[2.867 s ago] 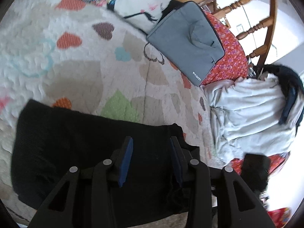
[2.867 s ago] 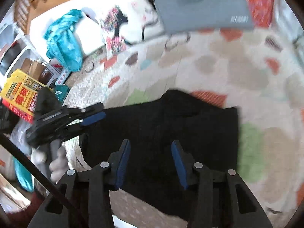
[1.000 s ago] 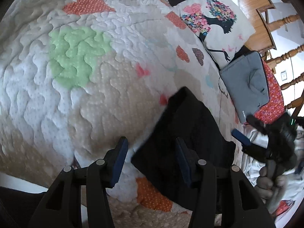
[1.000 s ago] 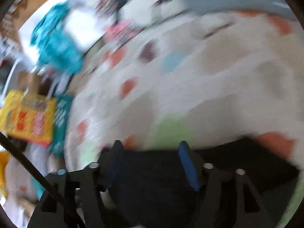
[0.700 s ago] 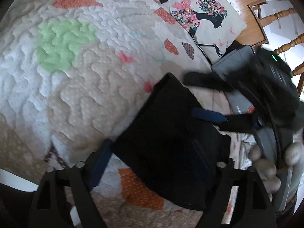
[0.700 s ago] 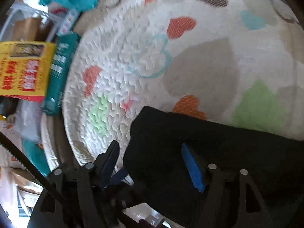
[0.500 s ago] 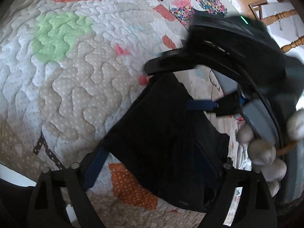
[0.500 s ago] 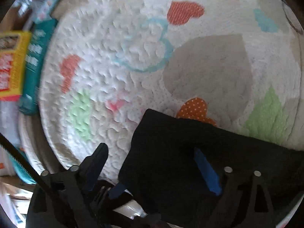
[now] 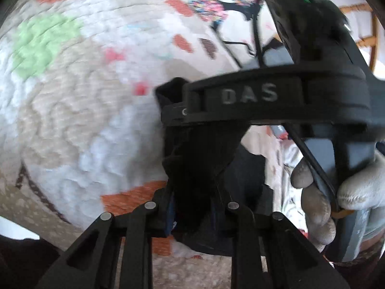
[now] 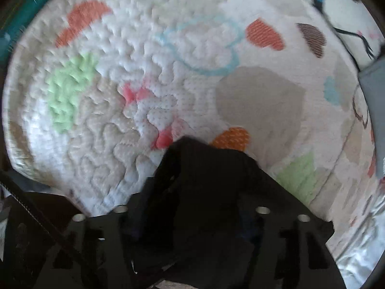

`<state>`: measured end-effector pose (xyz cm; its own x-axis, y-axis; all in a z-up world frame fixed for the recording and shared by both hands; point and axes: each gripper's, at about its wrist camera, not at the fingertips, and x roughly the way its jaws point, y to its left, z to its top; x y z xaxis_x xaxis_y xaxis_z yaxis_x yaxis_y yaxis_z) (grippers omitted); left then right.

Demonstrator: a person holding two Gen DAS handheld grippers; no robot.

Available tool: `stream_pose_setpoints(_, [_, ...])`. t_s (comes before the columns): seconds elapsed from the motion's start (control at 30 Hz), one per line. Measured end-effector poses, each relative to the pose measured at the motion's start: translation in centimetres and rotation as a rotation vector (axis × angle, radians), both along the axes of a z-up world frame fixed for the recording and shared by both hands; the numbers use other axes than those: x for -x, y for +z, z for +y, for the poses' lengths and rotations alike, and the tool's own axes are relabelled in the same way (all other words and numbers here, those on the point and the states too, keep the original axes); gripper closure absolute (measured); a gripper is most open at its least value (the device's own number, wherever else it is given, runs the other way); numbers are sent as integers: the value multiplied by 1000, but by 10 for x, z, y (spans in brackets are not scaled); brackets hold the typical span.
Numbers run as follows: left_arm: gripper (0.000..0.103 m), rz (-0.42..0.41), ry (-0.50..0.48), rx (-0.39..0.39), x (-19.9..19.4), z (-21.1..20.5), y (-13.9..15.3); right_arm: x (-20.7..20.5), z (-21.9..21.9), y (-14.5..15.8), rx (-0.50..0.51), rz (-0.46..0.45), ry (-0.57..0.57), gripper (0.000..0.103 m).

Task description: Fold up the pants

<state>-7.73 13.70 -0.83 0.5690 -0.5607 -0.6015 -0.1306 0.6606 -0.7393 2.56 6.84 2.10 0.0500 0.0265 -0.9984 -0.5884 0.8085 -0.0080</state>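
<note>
Black pants [image 9: 199, 159] bunched up on the heart-print quilt [image 9: 72, 110] covering the bed, near its front edge. Left gripper [image 9: 192, 213] clamped tight on a gathered fold of the pants, jaws just finished closing with fabric pinched right between the blue pads. Pretty blurry shot though.

Right gripper [image 10: 192, 219] pointing down at the same dark heap, jaws closing too with cloth in between and draped over them. Can't tell if the pads actually press on it, since the black fabric hides the tips. In the left wrist view, same right gripper [image 9: 276, 101] looming large just beyond the pants, held by a hand [image 9: 336, 192] in a light grey glove.

Past the pants: a pillow [image 9: 228, 4] with a flowery print up at the far side of the quilt, a grey bag [image 10: 375, 101] at the right edge, bit of wooden chair [image 9: 365, 41] behind. Teal box [image 10: 28, 7] off the bed's left edge in the right wrist view.
</note>
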Motion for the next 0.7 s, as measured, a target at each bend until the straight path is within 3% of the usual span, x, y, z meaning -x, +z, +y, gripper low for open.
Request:
stream_pose_setpoints(0.2, [81, -113, -124, 1, 1, -50, 37, 22, -80, 54, -221, -81, -114, 62])
stream_pose_setpoints(0.33, [81, -164, -216, -63, 3, -101, 59, 38, -129, 80, -324, -135, -227, 62])
stream_pose_setpoints(0.53, [81, -176, -363, -141, 3, -180, 71, 63, -234, 86, -479, -173, -417, 62])
stream_pose_setpoints(0.7, [81, -164, -461, -243, -1, -243, 62, 82, -314, 60, -610, -176, -571, 62])
